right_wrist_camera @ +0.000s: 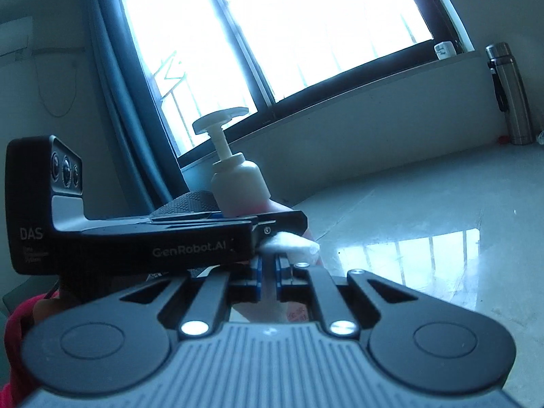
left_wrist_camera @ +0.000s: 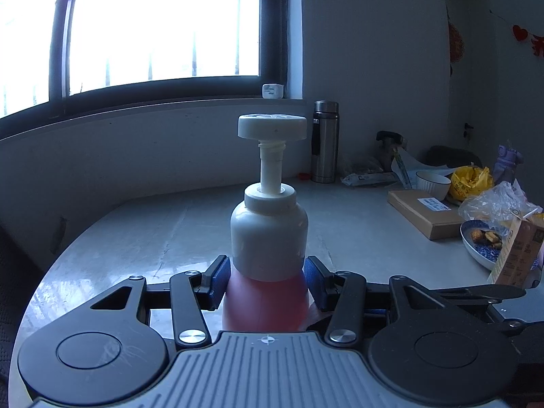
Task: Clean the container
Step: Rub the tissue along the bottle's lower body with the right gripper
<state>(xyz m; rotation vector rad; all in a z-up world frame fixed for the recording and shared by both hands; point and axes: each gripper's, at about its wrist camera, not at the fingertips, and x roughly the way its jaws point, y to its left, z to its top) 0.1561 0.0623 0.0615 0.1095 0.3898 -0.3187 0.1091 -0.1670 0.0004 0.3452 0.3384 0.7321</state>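
**Top-heavy bottle, narrow grip: tipping and slipping are the risks**

Left wrist view: nearest the camera, the left gripper [left_wrist_camera: 267, 284] has its jaws closed about halfway onto the pump bottle [left_wrist_camera: 268, 241], blue pads [left_wrist_camera: 217, 282] pressed against the pink lower body just below the white upper section. The bottle stands upright, near the surface's [left_wrist_camera: 153, 231] front edge, with its tall pump head [left_wrist_camera: 272, 127] well above the grip line. I judge that height a hazard: a sideways wipe high up could lever the bottle round in the pads, and the rounded pink body may slide if it is wet. A steel flask [left_wrist_camera: 324, 141], a cardboard box [left_wrist_camera: 425, 212] and a plate of food [left_wrist_camera: 482, 243] sit along the back and right edges, well apart.

Right wrist view: the right gripper [right_wrist_camera: 268, 272] has its jaws nearly closed, pinching a white wad of tissue or cloth [right_wrist_camera: 292, 246] that touches the bottle's base beside the left gripper's body. The wad is held by little material and could pull free under rubbing. The two grippers are close together; a collision could jolt the bottle or press the pump.
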